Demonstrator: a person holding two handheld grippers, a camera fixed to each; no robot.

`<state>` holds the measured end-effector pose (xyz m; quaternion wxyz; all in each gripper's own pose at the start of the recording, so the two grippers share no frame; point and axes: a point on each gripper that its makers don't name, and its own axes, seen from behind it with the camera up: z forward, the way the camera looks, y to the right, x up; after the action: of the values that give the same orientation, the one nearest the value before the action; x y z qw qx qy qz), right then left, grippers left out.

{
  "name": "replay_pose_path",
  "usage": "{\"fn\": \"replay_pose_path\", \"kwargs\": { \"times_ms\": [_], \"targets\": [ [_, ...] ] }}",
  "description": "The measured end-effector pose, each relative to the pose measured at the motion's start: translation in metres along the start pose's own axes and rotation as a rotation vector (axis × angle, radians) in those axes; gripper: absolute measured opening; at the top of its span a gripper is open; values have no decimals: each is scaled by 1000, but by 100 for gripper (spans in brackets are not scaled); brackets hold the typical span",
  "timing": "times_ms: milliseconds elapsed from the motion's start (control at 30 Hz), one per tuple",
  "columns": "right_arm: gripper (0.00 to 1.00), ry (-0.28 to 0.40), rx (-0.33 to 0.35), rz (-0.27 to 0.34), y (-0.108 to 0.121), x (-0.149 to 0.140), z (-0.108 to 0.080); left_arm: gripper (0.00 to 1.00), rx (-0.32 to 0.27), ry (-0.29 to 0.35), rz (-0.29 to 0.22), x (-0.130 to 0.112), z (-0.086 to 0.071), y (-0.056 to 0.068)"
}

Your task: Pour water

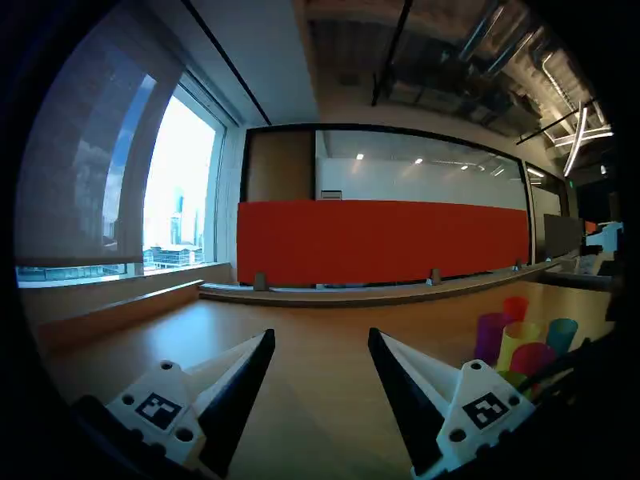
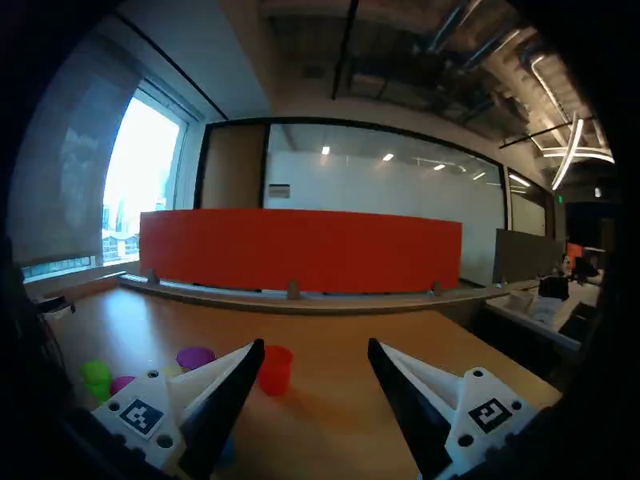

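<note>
We see both jaws spread, empty: left gripper (image 1: 320, 332) near clustered cups (image 1: 520, 336), right gripper (image 2: 314, 342) with a red cup (image 2: 275, 370) behind its finger, red divider (image 2: 304, 250) beyond

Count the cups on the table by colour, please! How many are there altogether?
red cup: 1
purple cup: 1
yellow cup: 1
teal cup: 1
pink cup: 1
green cup: 1
Total: 6 cups
</note>
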<state>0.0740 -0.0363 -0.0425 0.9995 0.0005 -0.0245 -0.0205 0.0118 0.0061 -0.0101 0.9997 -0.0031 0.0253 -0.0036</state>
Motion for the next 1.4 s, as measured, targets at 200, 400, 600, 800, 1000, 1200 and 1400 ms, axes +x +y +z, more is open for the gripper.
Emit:
{"fn": "replay_pose_path", "kwargs": {
  "times_ms": [200, 400, 600, 800, 1000, 1200, 1400],
  "targets": [
    [100, 4, 3, 11, 0, 0, 0, 86, 0, -14, 1, -4, 4, -2],
    [100, 0, 7, 10, -1, -3, -1, 86, 3, -32, 1, -8, 6, -4],
    [100, 1, 11, 14, -1, -1, -1, 86, -4, -46, 3, -10, 7, -2],
    [100, 7, 12, 16, 0, -1, -3, 86, -3, -47, 3, -11, 7, -2],
    [100, 16, 21, 16, 1, -3, -5, 93, -2, -50, 5, -11, 7, -3],
    [100, 42, 26, 7, 4, 2, -6, 93, -2, -51, 5, -10, 7, -2],
    [100, 75, 41, -6, -3, 7, -4, 93, -2, -51, 6, -10, 7, -2]
  ]
}}
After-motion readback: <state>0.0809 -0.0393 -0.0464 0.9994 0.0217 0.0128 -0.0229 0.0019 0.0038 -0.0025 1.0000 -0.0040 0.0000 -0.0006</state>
